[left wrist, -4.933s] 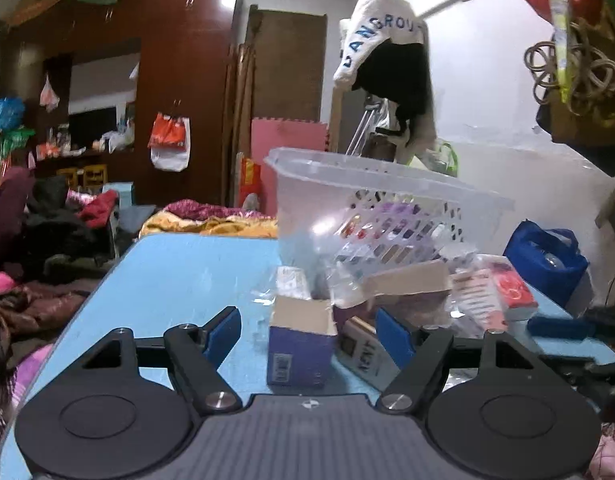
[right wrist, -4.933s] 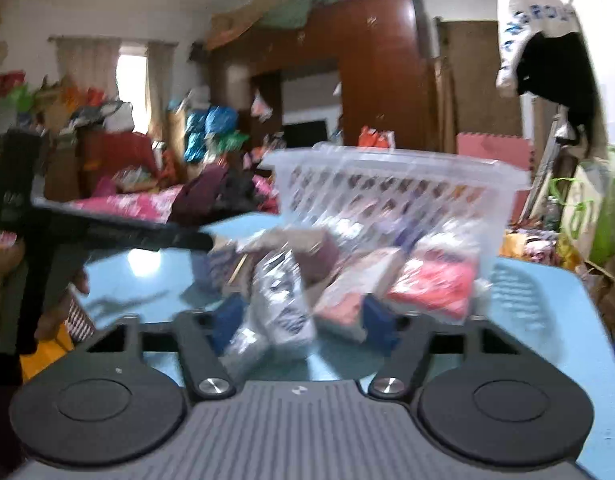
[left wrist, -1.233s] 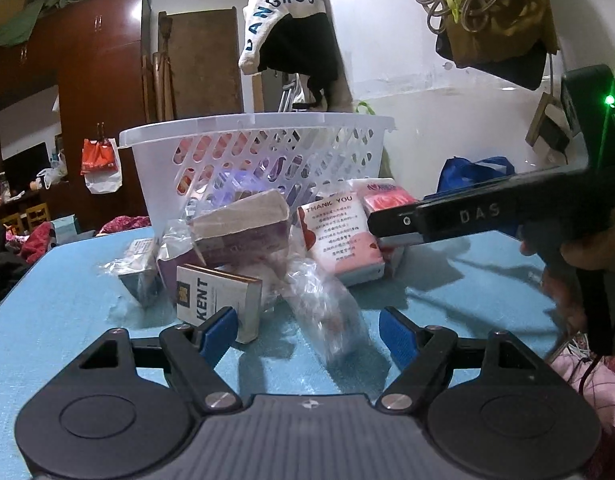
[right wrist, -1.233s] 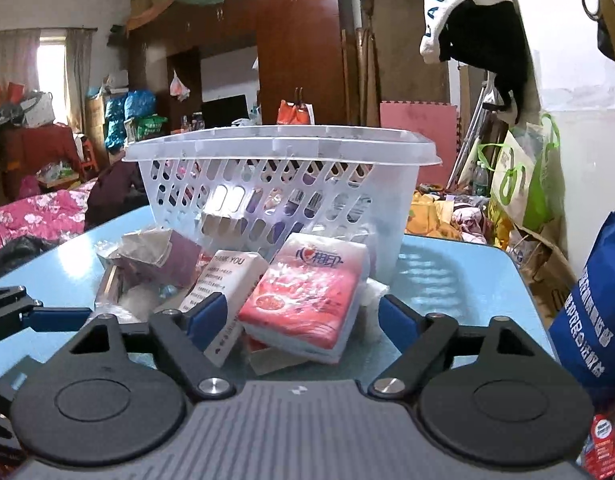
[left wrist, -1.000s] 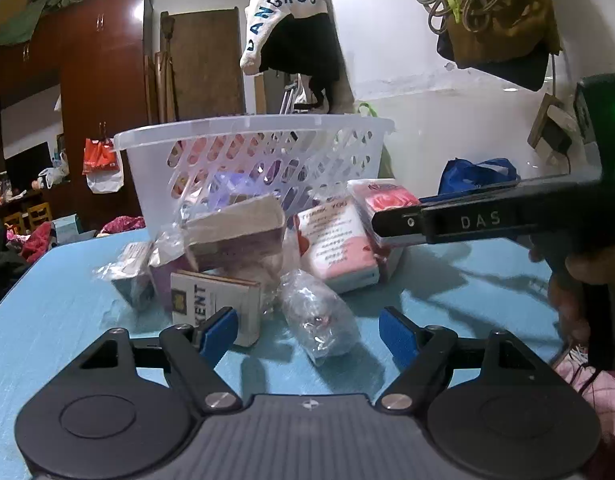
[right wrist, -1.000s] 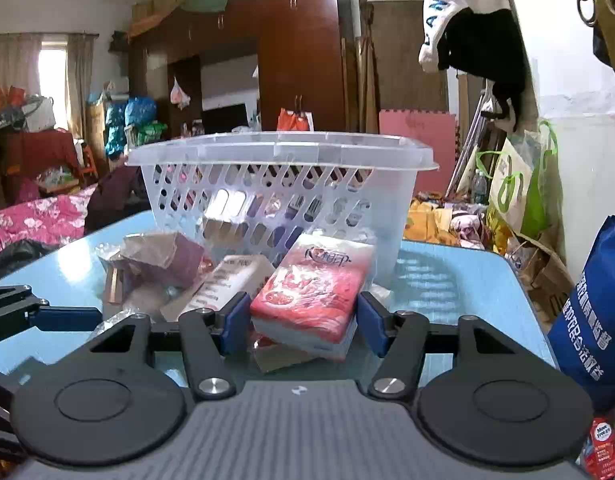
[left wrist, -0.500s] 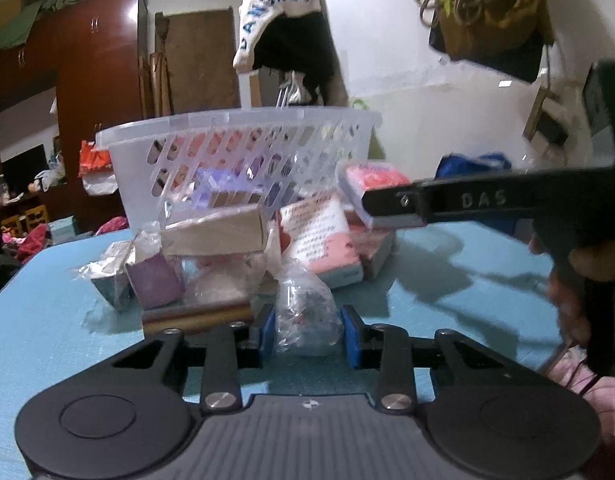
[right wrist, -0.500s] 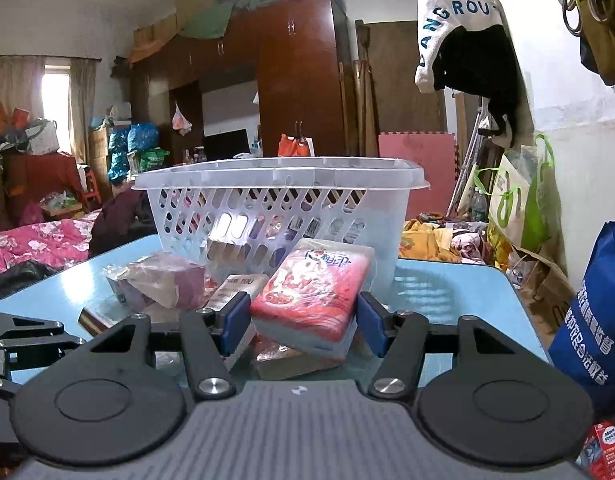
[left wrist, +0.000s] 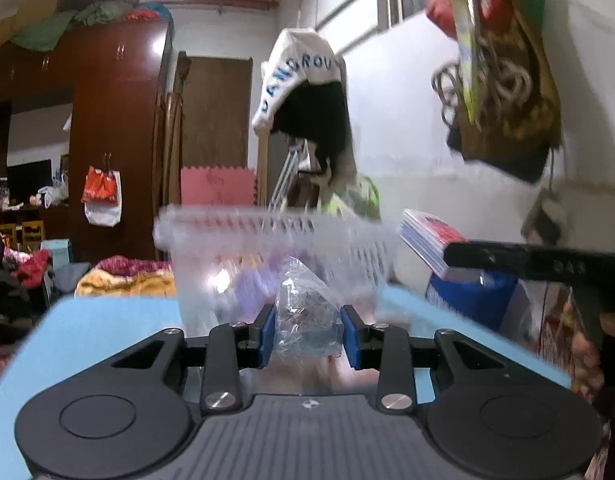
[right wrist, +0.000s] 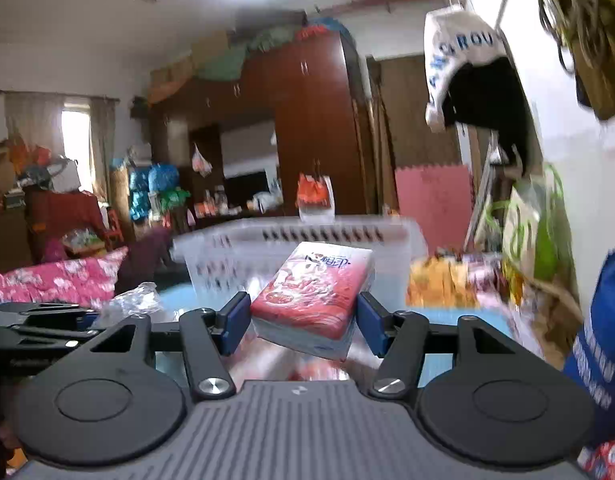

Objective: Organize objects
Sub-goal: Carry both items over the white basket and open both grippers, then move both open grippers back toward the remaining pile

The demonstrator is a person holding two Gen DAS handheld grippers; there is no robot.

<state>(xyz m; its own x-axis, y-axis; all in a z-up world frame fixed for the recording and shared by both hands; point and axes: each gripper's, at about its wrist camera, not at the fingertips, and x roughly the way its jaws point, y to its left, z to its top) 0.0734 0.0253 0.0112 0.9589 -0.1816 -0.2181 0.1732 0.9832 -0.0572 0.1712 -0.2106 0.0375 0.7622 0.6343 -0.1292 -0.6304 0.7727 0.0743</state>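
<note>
Left wrist view. The left tongs (left wrist: pixel 307 330) are seen at lower centre of the frame, drawn nearly together on a crumpled clear plastic bag (left wrist: pixel 305 316); both blue pads (left wrist: pixel 267 330) press against its sides. The bag is held clear of the light blue bench (left wrist: pixel 107 328), which fills the lower left. Directly behind the bag, at mid-frame, a white perforated plastic basket (left wrist: pixel 267 240) is seen, blurred; its contents cannot be identified. At right of the frame, the black right tongs (left wrist: pixel 527 262) are seen from the side, gripping a red and white tissue pack (left wrist: pixel 431 236) level with the basket rim and just beside its right end. A blue bag (left wrist: pixel 467 296) lies below that pack. A white hooded garment with blue letters (left wrist: pixel 303 80) hangs at upper centre.

Right wrist view. The right tongs (right wrist: pixel 303 322) are seen at lower centre, partly open and closed on the red and white tissue pack (right wrist: pixel 313 292); the pack is held tilted between the blue pads (right wrist: pixel 235 320), above the bench. The white basket (right wrist: pixel 291 240) stands directly behind it, blurred. At lower left of the frame, the left tongs (right wrist: pixel 47 320) are visible with the clear plastic bag (right wrist: pixel 133 300) at their tip. A dark red-brown wardrobe (right wrist: pixel 315 120) occupies the upper centre.
</note>
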